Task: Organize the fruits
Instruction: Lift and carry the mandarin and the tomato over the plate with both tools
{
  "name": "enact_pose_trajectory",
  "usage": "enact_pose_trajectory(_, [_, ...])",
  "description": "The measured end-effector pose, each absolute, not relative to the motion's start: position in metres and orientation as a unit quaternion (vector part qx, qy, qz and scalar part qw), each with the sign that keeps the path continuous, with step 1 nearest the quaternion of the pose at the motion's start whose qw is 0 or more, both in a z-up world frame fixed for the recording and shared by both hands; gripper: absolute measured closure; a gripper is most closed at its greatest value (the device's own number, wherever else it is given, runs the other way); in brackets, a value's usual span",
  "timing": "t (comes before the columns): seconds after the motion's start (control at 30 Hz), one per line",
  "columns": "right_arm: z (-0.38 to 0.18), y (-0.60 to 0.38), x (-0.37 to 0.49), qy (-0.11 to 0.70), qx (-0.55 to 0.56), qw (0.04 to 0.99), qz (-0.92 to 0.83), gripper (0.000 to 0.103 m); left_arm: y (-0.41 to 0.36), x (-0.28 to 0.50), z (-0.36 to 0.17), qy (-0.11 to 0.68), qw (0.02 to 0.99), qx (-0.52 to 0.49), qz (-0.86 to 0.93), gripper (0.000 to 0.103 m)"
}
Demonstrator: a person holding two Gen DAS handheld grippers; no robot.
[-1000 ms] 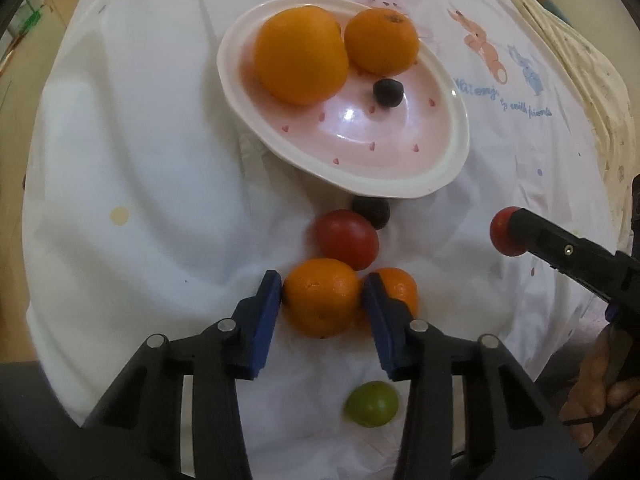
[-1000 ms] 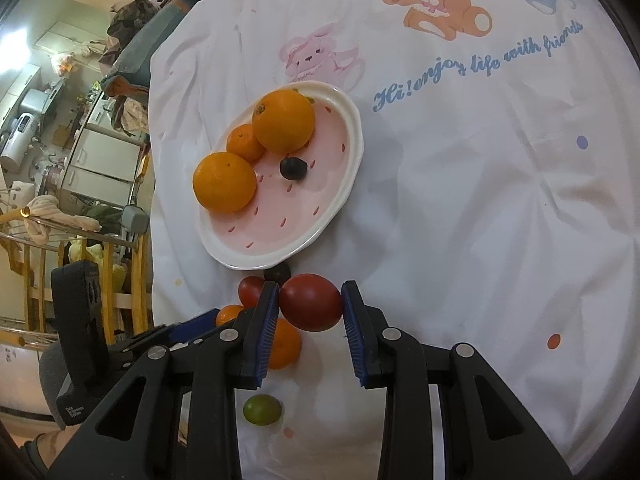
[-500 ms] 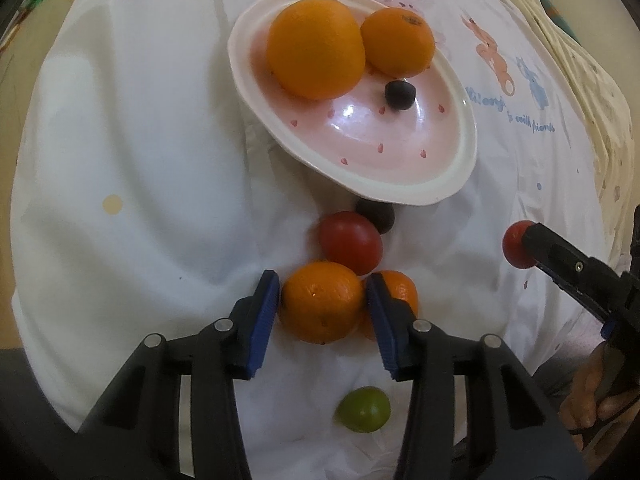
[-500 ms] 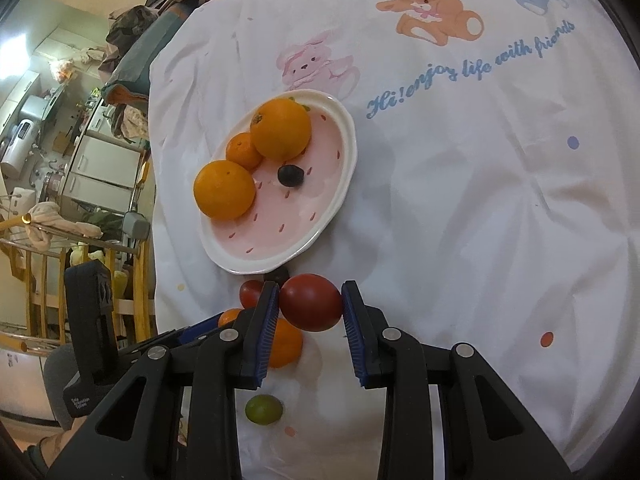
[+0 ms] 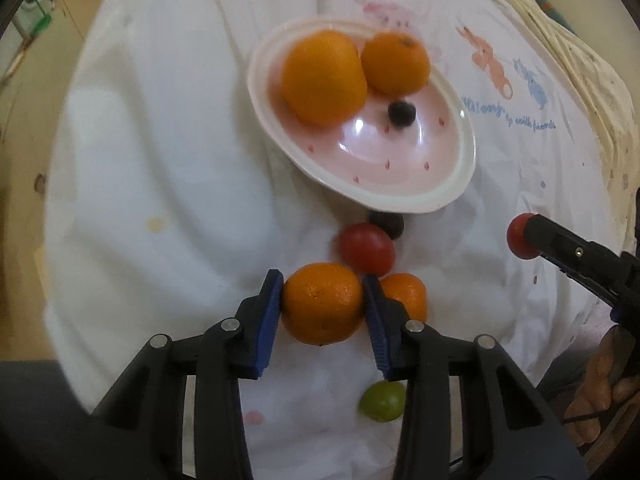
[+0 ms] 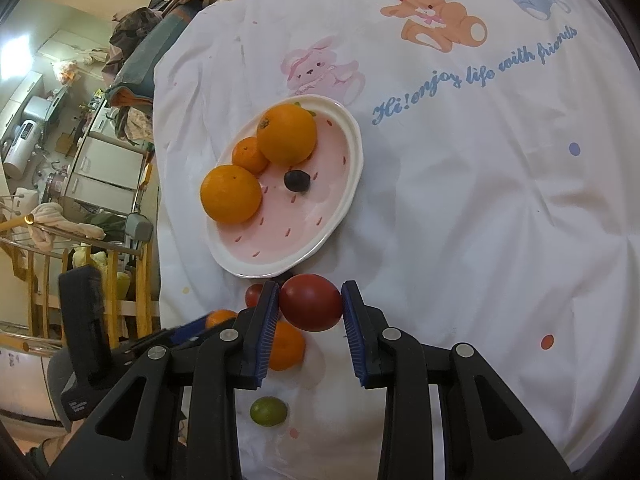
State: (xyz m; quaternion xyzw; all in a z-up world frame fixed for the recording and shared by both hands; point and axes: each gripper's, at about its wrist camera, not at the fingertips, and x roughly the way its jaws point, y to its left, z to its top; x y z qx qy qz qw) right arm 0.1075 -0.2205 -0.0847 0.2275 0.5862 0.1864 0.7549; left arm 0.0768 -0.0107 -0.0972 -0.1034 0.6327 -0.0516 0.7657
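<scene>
A pink oval plate (image 5: 404,196) (image 6: 320,244) holds oranges and a dark grape (image 5: 401,113) (image 6: 297,181). My left gripper (image 5: 323,305) is shut on an orange (image 5: 322,308), lifted above the cloth. My right gripper (image 6: 310,307) is shut on a red tomato (image 6: 311,307), held above the cloth; it also shows in the left wrist view (image 5: 520,236). On the cloth lie a second tomato (image 5: 368,249), a small orange (image 5: 406,294) (image 6: 285,346), a dark grape (image 5: 390,224) and a green fruit (image 5: 382,402) (image 6: 269,411).
A white tablecloth (image 6: 480,200) with cartoon animals and blue writing covers the round table. Wooden chairs (image 6: 60,280) and household clutter stand beyond the table's left edge in the right wrist view.
My left gripper closed on the orange and has lifted it, so the plate looks farther. My right gripper still holds the tomato and has risen slightly.
</scene>
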Motion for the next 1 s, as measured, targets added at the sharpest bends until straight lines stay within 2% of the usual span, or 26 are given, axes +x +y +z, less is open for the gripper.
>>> enact_pose_trajectory(0.57, [-0.029,-0.234,0.118,0.508,0.295,0.771,0.245,0.069,0.020,0.098,0.013,0.515,0.854,-0.068,-0.015,0.068])
enact_pose_trajectory(1.0, [-0.031,-0.250,0.163,0.505,0.272,0.789,0.220,0.069,-0.017,0.139,-0.007,0.524,0.850,-0.026,-0.040,0.067])
